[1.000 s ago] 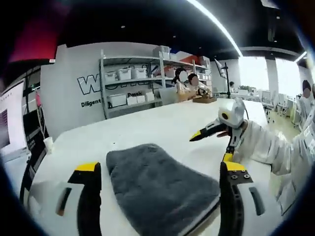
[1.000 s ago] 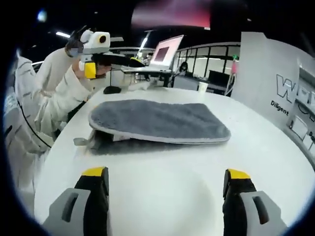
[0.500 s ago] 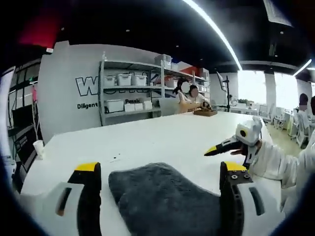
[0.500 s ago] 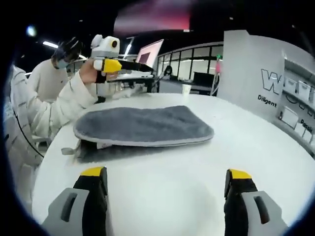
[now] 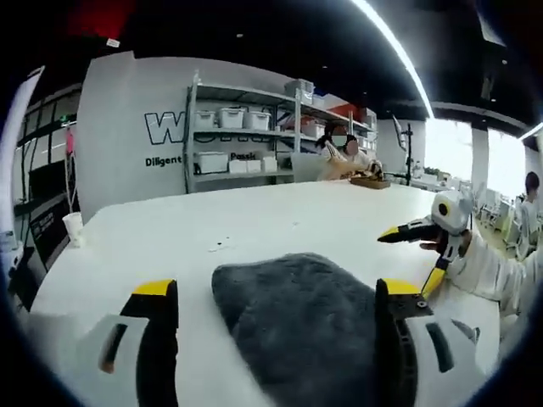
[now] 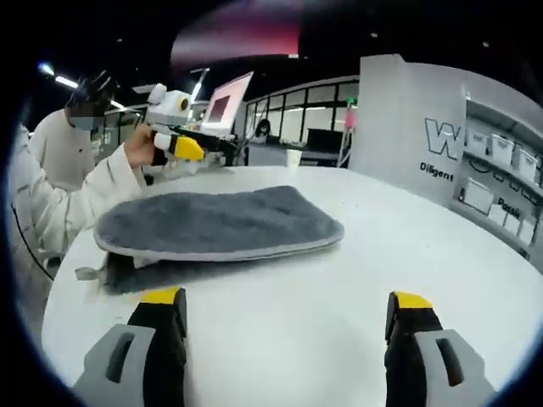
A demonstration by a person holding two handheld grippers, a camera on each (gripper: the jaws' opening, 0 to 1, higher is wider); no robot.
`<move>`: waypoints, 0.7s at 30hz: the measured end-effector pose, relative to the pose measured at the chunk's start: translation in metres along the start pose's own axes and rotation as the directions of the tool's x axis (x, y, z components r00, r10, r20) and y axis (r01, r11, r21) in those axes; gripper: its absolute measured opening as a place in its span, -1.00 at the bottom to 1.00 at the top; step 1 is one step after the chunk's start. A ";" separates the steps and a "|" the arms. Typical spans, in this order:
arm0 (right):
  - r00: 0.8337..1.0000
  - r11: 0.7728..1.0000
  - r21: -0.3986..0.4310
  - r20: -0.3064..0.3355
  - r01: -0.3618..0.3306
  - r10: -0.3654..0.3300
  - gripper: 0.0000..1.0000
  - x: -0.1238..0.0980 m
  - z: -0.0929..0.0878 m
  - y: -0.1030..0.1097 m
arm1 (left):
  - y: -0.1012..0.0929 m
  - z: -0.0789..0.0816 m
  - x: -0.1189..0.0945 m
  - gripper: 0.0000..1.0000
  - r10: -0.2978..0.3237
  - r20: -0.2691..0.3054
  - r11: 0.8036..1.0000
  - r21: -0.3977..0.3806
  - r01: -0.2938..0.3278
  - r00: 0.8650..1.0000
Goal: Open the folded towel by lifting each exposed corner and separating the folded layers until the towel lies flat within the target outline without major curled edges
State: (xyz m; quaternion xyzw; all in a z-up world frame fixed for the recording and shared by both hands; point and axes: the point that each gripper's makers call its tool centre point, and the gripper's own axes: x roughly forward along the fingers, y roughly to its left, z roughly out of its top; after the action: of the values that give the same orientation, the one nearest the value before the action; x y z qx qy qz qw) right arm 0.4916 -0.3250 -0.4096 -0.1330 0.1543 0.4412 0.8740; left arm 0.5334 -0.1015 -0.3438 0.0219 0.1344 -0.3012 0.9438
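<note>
1. The grey towel [image 6: 216, 225] lies folded on the white tabletop [image 6: 407, 246], toward 10 o'clock in the right gripper view.
2. The left claw [image 5: 276, 297] hangs over it, spread wide, gripping nothing.
3. The right claw [image 6: 288, 301] is likewise spread and bare, short of the towel.

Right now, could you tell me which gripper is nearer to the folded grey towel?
Left. The left gripper has its jaws either side of the towel, right over it. The right gripper is open and set back across bare table.
</note>
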 end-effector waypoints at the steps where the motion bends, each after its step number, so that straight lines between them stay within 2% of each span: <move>1: 1.000 1.000 0.010 0.012 -0.001 0.001 0.94 0.001 0.001 0.000 | 0.003 -0.004 -0.001 0.89 0.008 -0.002 1.000 0.002 -0.008 1.000; 2: 0.999 1.000 0.021 0.033 0.012 -0.013 0.93 0.003 0.004 -0.002 | 0.006 -0.010 -0.003 0.85 0.016 -0.017 1.000 0.001 -0.016 1.000; 3: 0.996 0.999 0.028 0.070 0.044 -0.046 0.90 0.004 0.010 -0.008 | 0.006 -0.018 -0.005 0.80 0.011 -0.055 1.000 0.009 -0.010 0.998; 5: 0.987 0.995 0.043 0.128 0.087 -0.092 0.89 0.003 0.019 -0.016 | 0.009 -0.024 -0.005 0.79 0.024 -0.061 0.999 0.030 -0.022 0.998; 7: 0.982 0.992 0.097 0.161 0.080 -0.095 0.92 0.003 0.023 -0.017 | 0.014 -0.030 -0.006 0.83 0.039 -0.094 0.999 0.035 -0.036 0.995; 9: 0.968 0.986 0.142 0.220 0.092 -0.122 0.97 0.002 0.030 -0.022 | 0.014 -0.030 -0.008 0.85 0.034 -0.094 0.999 0.029 -0.032 0.995; 11: 0.942 0.974 0.198 0.292 0.109 -0.165 0.97 -0.001 0.039 -0.031 | 0.013 -0.027 -0.012 0.83 0.035 -0.078 0.999 0.031 -0.032 0.996; 12: 0.935 0.971 0.207 0.304 0.120 -0.181 0.97 -0.001 0.039 -0.034 | 0.014 -0.025 -0.014 0.82 0.050 -0.070 0.998 0.042 -0.047 0.996; 14: 0.934 0.971 0.202 0.302 0.131 -0.188 0.97 0.000 0.036 -0.037 | 0.020 -0.023 -0.016 0.81 0.084 -0.064 0.995 0.059 -0.080 0.994; 16: 0.922 0.959 0.211 0.298 0.189 -0.247 0.91 0.001 0.030 -0.050 | 0.022 -0.024 -0.019 0.81 0.096 -0.067 0.993 0.071 -0.091 0.993; 19: 0.915 0.954 0.218 0.302 0.206 -0.266 0.84 0.003 0.028 -0.056 | 0.026 -0.024 -0.022 0.81 0.110 -0.065 0.992 0.069 -0.105 0.992; 21: 0.901 0.951 0.230 0.333 0.208 -0.278 0.83 0.003 0.032 -0.059 | 0.026 -0.023 -0.023 0.81 0.111 -0.056 0.992 0.070 -0.107 0.992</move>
State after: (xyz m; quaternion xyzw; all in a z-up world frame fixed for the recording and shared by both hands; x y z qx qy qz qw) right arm 0.5465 -0.3450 -0.3761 0.0155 0.0139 0.3284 0.9443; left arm 0.5248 -0.0643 -0.3608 0.0700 0.1512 -0.2525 0.9532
